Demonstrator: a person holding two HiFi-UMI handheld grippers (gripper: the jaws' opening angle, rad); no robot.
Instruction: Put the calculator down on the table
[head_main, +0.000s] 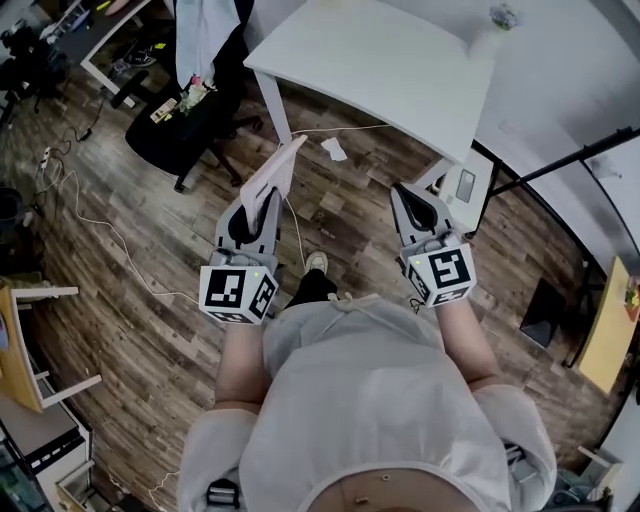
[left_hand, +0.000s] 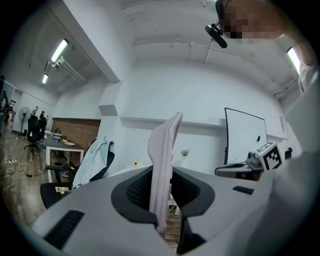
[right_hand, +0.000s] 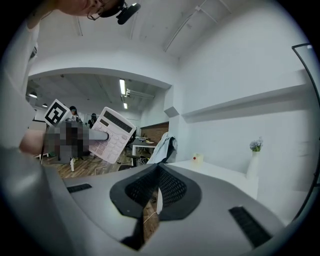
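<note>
A white calculator (head_main: 275, 170) stands on edge between the jaws of my left gripper (head_main: 259, 205), which is shut on its lower end. In the left gripper view the calculator (left_hand: 163, 160) shows edge-on, rising out of the jaws. From the right gripper view I see its keypad face (right_hand: 114, 136), tilted. My right gripper (head_main: 410, 198) hangs level beside it, jaws together with nothing in them. Both grippers are over the wooden floor, short of the white table (head_main: 400, 70), which lies ahead (right_hand: 220, 175).
A small vase (head_main: 503, 17) stands on the table's far corner. A black office chair with a jacket (head_main: 195, 100) is at the left. A paper scrap (head_main: 333, 150) and cables lie on the floor. A white box (head_main: 465, 185) sits by the table leg.
</note>
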